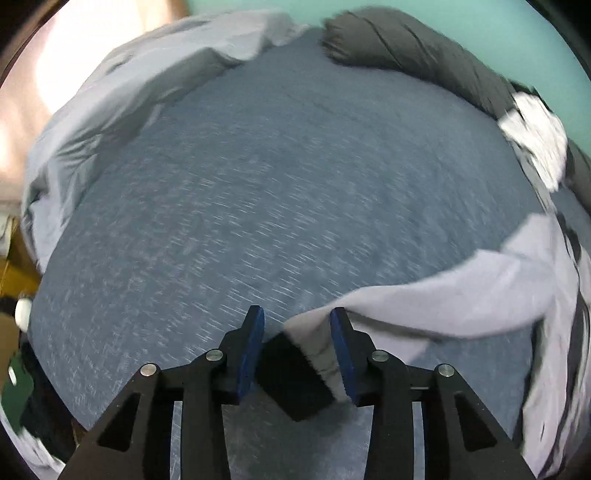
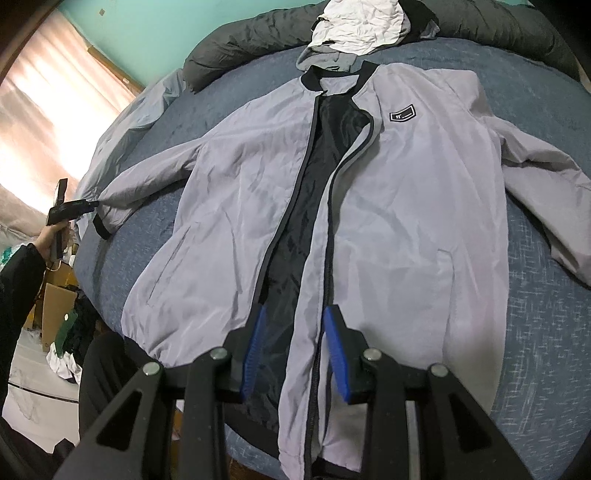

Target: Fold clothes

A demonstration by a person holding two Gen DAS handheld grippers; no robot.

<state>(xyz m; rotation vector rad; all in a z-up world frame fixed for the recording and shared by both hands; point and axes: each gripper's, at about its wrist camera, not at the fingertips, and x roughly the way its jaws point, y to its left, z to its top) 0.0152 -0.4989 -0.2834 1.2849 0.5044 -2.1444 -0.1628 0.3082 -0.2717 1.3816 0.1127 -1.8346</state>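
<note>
A light grey zip jacket (image 2: 413, 206) with black collar, cuffs and lining lies face up and unzipped on the blue bed cover (image 2: 546, 332). In the left wrist view my left gripper (image 1: 297, 317) is open, with the jacket's sleeve end and black cuff (image 1: 295, 373) lying between its blue pads. The sleeve (image 1: 461, 299) runs off to the right. In the right wrist view the left gripper (image 2: 68, 212) sits at that cuff at far left. My right gripper (image 2: 295, 317) is open and empty, hovering over the jacket's lower zip opening.
A dark grey rolled duvet (image 2: 251, 33) and a white and grey garment (image 2: 362, 26) lie at the bed's far end. A pale grey sheet (image 1: 122, 96) bunches at the left edge. Boxes and clothes (image 2: 62, 317) are on the floor left.
</note>
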